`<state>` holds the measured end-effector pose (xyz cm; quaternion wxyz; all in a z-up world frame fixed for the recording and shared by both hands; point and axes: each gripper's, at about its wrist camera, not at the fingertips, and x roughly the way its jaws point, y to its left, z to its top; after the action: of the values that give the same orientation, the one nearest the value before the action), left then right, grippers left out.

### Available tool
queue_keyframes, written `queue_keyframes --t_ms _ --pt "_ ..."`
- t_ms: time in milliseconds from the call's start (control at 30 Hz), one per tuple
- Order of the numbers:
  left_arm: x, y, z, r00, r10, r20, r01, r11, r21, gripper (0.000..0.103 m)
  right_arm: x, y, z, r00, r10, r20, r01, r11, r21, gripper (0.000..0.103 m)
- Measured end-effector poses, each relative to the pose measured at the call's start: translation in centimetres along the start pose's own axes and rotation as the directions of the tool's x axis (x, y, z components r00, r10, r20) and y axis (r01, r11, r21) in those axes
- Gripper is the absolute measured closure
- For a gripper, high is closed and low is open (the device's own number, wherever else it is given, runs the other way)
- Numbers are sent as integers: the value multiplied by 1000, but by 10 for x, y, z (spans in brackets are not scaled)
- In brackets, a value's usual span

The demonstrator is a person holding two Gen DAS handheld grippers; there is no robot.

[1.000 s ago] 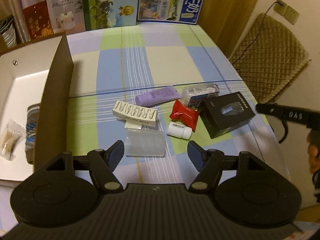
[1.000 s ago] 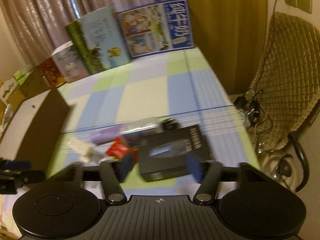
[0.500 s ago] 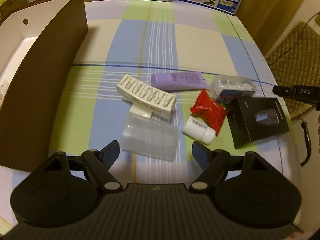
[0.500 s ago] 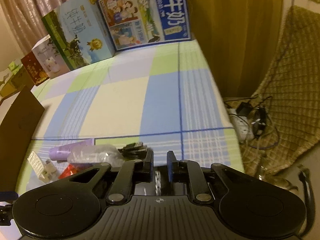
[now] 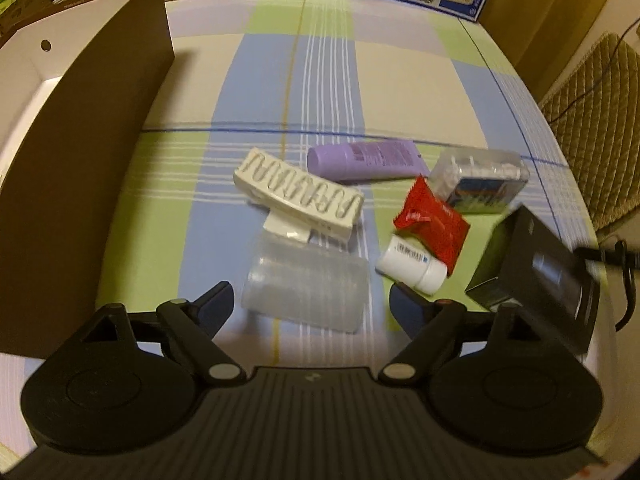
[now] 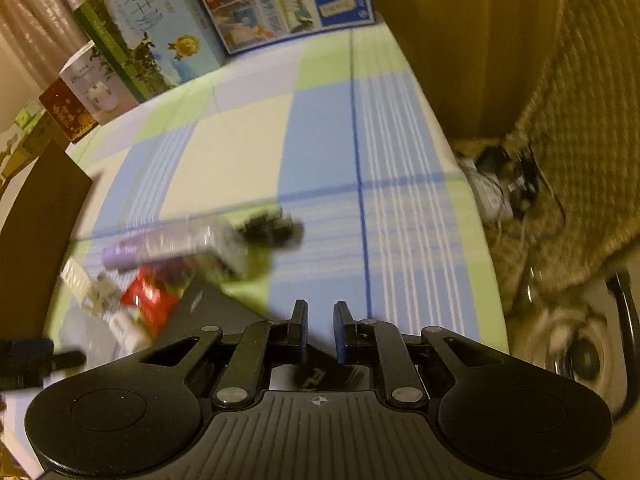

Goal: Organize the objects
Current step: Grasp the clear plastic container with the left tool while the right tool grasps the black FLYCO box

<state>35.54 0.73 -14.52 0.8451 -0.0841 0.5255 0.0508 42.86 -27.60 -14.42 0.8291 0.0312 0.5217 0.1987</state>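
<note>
On checked tablecloth (image 5: 400, 80): pile mostly unsorted. Right gripper (image 6: 320, 330) clenched on black box (image 5: 536, 268), tilted off cloth. Left gripper (image 5: 312, 300) spread wide around clear case (image 5: 304, 284), not gripping. Clip (image 5: 298, 192), purple tube (image 5: 366, 159), red packet (image 5: 432, 220), white bottle (image 5: 412, 266) remain; cardboard box (image 5: 80, 160) waits left.

In the right wrist view, motion blur smears the purple tube (image 6: 132, 251) and the clear case (image 6: 216, 246) beside it; we cannot read either label. The dark object (image 6: 268, 227) just beyond the clear case is too blurred to identify. The right gripper (image 6: 320, 330) body covers most of the black box (image 6: 208, 306), so we cannot see where its fingers meet it. In the left wrist view, the black box (image 5: 536, 272) is blurred, and the picture's left edge cuts the cardboard box (image 5: 80, 160).
</note>
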Motion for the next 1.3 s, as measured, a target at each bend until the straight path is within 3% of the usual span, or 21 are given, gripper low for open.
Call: queue_keyframes --t_ms 133,167,233,300,433,567,600,833,1067,1300 --pt "5 -5 5 1000 -12 -5 12 996 83 16 -11 -6 -20 999 -38 -9 38 996 76 91" --pt "7 -7 5 1000 -13 -7 14 993 114 14 -14 -7 -22 999 -45 -3 45 996 80 87" --pt "12 -11 5 1000 0 -6 1 983 185 13 -21 -6 -25 998 -61 18 59 995 75 68" --pt "17 -13 6 1000 8 -7 -6 970 242 14 -28 -3 -25 997 -63 48 60 996 62 42" --pt "27 -14 9 1000 -1 -7 4 955 296 17 -36 6 -25 997 -35 76 33 999 25 34" --pt "35 -12 10 1000 -7 -29 15 953 302 34 -36 20 -29 997 -3 79 5 1000 -23 24" --pt "37 -11 10 999 -11 -35 21 954 300 34 -35 24 -29 997 5 82 -2 999 -37 20" --pt "32 -4 4 999 -24 -27 31 959 282 34 -26 51 -35 995 43 84 -27 983 -181 13" --pt "8 5 0 999 -31 17 26 973 231 34 -3 78 -37 998 42 37 -25 928 -373 7" --pt "-21 12 -2 998 -33 60 21 981 192 34 21 92 -40 999 16 -29 -28 877 -480 7"
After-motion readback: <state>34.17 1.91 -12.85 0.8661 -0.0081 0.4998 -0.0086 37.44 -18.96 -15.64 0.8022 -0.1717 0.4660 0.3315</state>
